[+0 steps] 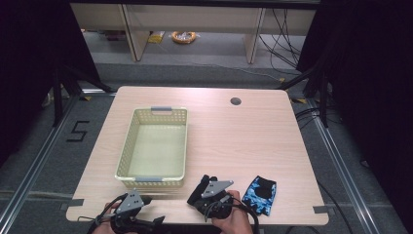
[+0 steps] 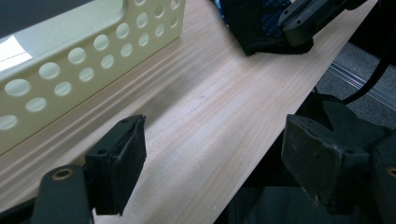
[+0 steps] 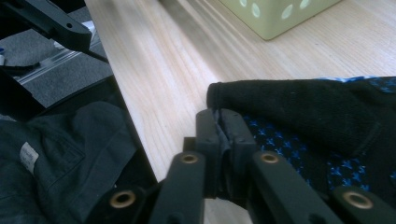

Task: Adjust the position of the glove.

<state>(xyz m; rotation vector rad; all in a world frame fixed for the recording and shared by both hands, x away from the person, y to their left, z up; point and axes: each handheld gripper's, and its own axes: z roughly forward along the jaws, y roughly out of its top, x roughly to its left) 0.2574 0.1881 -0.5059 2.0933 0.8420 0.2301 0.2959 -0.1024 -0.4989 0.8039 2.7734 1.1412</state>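
**Pale wood table, one glove pinched, basket waiting**

Pale wood tabletop [image 1: 253, 141] fills the scene, dark curtains to either side, and the action sits right at the near edge. Black-and-blue glove [image 3: 317, 116] is the thing in play: it lies on the wood by the near edge, just right of the basket's near corner, and the right gripper [image 1: 210, 191] has its jaws pressed together on a fold of the glove's black cuff. From the right gripper view the pads are nearly touching, fabric caught between them. A second glove [image 1: 260, 194], blue-patterned, lies flat just to the right, apart from the first.

Outward now: the cream perforated basket [image 1: 127, 146] stands empty to the left and beyond, its near wall close to both hands. The left gripper [image 1: 130, 204] hovers low over the near edge with its jaws spread wide and nothing between them.

My read is that the glove is gripped and the lift into the basket comes next. To do it well, the pinch wants to stay firm, since only a thin fold is caught and limp fabric can slide out. Lift high enough for the dangling part to clear the basket's near rim, carry it over the middle, then release. The open left gripper could steady the basket if it slides.
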